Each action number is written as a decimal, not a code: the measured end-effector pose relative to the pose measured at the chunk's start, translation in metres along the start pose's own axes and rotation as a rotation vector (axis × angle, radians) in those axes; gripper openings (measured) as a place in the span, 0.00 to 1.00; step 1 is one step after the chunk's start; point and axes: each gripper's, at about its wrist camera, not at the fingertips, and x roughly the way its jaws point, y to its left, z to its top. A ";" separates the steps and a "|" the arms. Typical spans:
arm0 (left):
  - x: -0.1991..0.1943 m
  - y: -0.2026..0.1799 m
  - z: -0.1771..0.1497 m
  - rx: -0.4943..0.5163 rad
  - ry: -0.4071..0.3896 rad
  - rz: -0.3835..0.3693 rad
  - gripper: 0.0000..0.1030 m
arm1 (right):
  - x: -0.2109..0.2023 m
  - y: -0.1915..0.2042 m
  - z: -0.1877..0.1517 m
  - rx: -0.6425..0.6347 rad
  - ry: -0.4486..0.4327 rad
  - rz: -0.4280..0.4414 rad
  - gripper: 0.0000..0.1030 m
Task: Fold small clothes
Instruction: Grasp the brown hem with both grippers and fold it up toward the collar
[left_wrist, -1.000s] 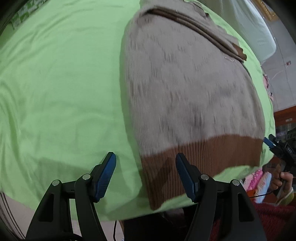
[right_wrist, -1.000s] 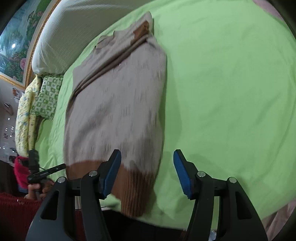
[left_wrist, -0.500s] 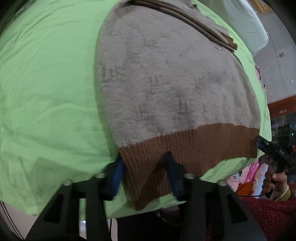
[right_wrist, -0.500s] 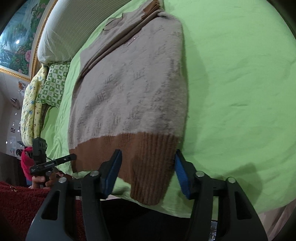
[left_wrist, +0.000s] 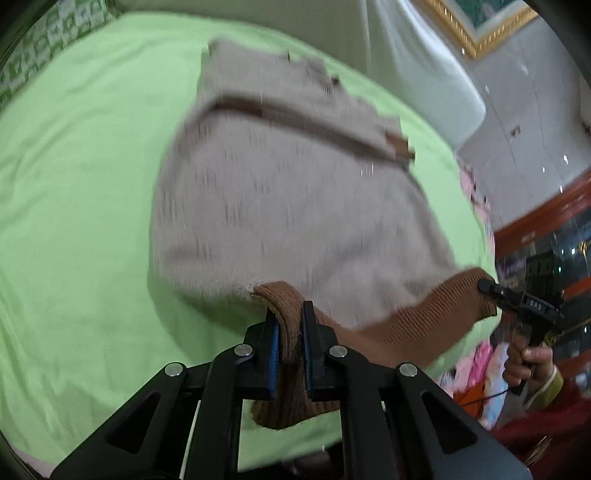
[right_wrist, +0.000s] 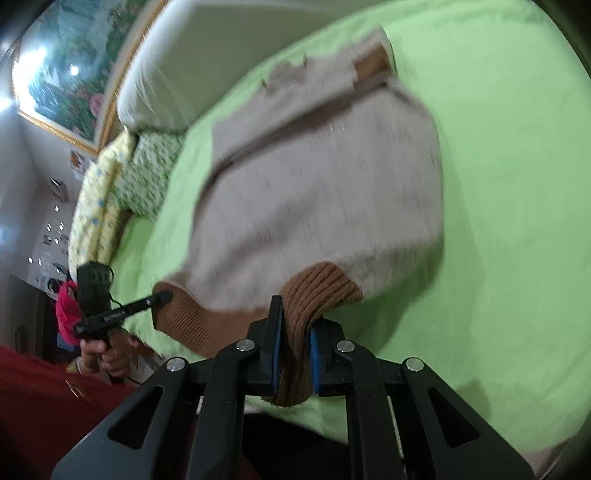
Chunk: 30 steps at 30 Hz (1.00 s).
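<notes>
- My left claw (left_wrist: 290, 328) is clamped on the brown ribbed hem (left_wrist: 399, 328) of the beige sweater (left_wrist: 288, 206), at one corner.
- My right claw (right_wrist: 295, 332) pinches the hem's other corner; hem sags btwn them.
- Hem end is lifted; rest of sweater lies on the green bed sheet (right_wrist: 517, 184), collar end far from me.
- Pics blurred.

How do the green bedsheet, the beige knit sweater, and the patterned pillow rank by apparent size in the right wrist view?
1. Green bedsheet, largest.
2. Beige knit sweater.
3. Green-patterned pillow, smallest, though farther away and partly hidden.
</notes>
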 end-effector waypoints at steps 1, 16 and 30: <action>-0.005 0.000 0.012 -0.004 -0.033 -0.003 0.08 | -0.002 0.003 0.009 -0.001 -0.025 0.006 0.13; 0.014 0.003 0.200 -0.042 -0.279 0.029 0.08 | 0.031 0.000 0.202 0.011 -0.272 0.049 0.13; 0.120 0.051 0.314 -0.146 -0.250 0.148 0.08 | 0.135 -0.050 0.312 0.072 -0.207 -0.047 0.14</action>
